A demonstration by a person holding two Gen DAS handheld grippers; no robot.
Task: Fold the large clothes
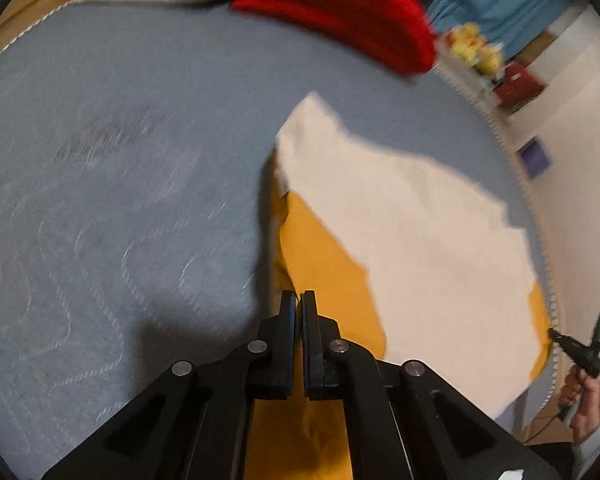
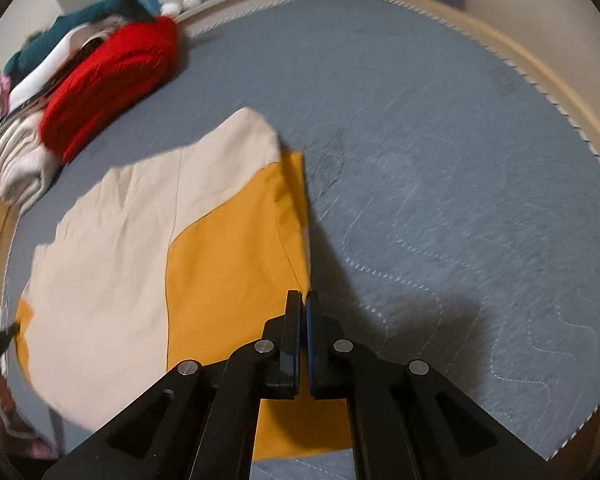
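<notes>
Both jaws of the left hand-held gripper stand closed together above the near edge of the yellow and cream garment. Whether a thin fold of cloth is pinched between the tips I cannot tell, because the tips hide that spot. On the right hand-held gripper the jaws are closed in the same way, and its tips sit at the yellow edge of the same garment, where again a pinch is possible but not clear.

From the grippers outward, the garment lies spread on a grey-blue blanket with wavy white stitching, which covers a bed. The cream part lies over the yellow part, so I judge that one fold is perhaps already made, but the piece is not compact yet and its outline is uneven.

Further away, near the far edge of the blanket, a red knitted garment and a cream folded pile rest beside each other. They look finished. So the yellow and cream piece seems to be the one in work, and it needs more folds before it joins the stack.
</notes>
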